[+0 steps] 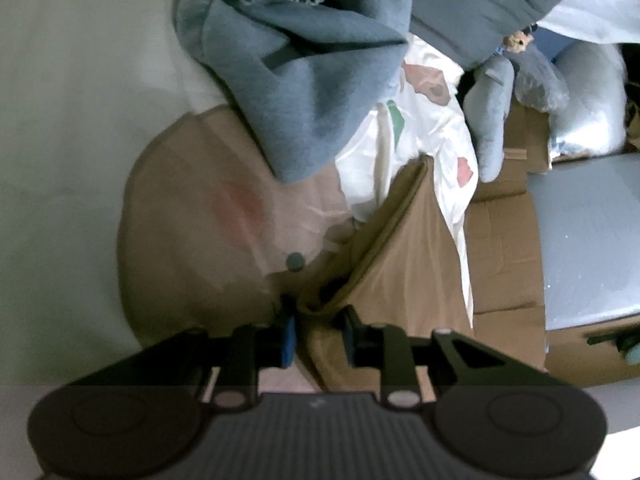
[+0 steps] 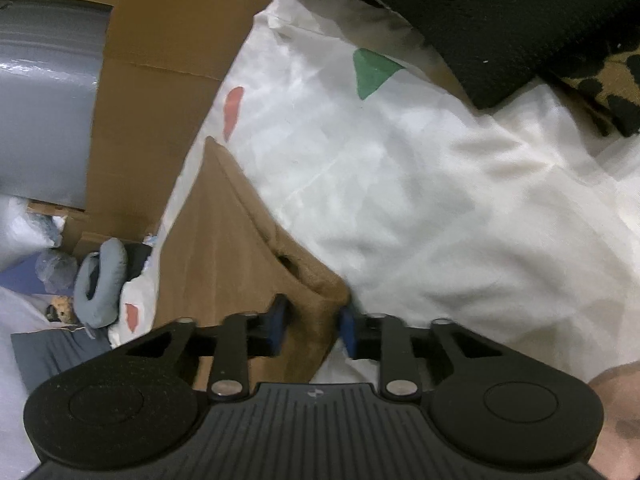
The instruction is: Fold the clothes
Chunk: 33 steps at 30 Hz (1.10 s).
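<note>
A brown garment (image 1: 400,264) spreads over the white bed surface (image 1: 72,120), with a raised edge running up and right from the fingers. My left gripper (image 1: 318,338) is shut on a bunched fold of it, the blue pads pressing both sides. In the right wrist view the same brown garment (image 2: 224,248) hangs as a stretched panel. My right gripper (image 2: 312,332) is shut on its near corner. A white cloth with red and green shapes (image 2: 400,168) lies under and beside it, and is also in the left wrist view (image 1: 424,136).
A grey-blue sweatshirt (image 1: 304,80) is heaped at the far edge of the brown garment. Cardboard boxes (image 1: 504,248) and a grey bin (image 1: 592,232) stand to the right. Black fabric (image 2: 500,20) and a leopard-print piece (image 2: 608,96) lie at the top right. A hand (image 2: 616,408) shows at the lower right.
</note>
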### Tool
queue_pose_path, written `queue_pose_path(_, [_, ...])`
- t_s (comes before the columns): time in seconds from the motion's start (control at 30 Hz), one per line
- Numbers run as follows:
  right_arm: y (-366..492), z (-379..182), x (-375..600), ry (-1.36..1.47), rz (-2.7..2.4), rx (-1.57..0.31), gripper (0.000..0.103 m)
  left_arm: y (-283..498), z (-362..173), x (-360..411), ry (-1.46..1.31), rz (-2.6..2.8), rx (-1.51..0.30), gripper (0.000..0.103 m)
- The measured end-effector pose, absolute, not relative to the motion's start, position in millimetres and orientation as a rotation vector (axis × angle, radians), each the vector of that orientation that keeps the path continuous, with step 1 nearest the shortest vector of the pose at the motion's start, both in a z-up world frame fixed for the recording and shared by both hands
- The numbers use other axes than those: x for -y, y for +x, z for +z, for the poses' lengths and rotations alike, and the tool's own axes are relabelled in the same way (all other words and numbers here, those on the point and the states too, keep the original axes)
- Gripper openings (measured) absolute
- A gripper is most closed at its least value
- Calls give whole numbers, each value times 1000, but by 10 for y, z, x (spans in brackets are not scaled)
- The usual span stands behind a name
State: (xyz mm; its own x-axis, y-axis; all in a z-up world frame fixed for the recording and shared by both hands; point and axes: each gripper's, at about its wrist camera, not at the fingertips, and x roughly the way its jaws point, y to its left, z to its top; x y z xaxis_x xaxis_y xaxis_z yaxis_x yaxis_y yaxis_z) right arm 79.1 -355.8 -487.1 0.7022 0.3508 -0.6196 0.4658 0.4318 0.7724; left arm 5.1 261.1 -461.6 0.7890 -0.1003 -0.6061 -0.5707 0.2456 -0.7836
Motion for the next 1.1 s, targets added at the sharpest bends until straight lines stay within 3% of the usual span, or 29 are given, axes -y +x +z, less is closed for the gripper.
queue_pose_path(0.07, [785,-4846,3569,1152,-74,-836,8,61,-4601,-2616,-1296,352,-621,17])
queue_pose_path(0.1, [782,-4821,3570,1145,-64,-832,8,63,-4595,-2621,-1296,350,-615,12])
queue_pose_path(0.2, [762,-4781,3590,1152,-47,-820,7,65,-4582,-2628,-1298,342,-609,12])
queue_pose_path(0.4, [756,-4865,3572,1167,-40,-852,15,66,-4665,-2625,-1345,343,-592,25])
queue_pose_path(0.5, [774,-4906,3525,1172,-29,-846,21,81,-4688,-2619,-1352,342,-579,25])
queue_pose_path(0.57, [809,-4927,3511,1171,-32,-846,23,97,-4677,-2616,-1334,344,-583,19])
queue_pose_path(0.63, [840,-4942,3523,1177,-40,-847,20,106,-4668,-2617,-1323,347,-587,10])
queue_pose_path(0.67, [853,-4944,3530,1184,-44,-846,18,105,-4662,-2622,-1324,350,-588,10])
queue_pose_path(0.7, [864,-4934,3534,1187,-48,-843,7,105,-4649,-2624,-1319,353,-593,8])
queue_pose_path(0.77, [882,-4881,3526,1160,-53,-843,4,129,-4581,-2619,-1283,359,-615,6])
queue_pose_path(1.1, [870,-4467,3539,1100,-80,-850,2,128,-4105,-2638,-1201,359,-657,5])
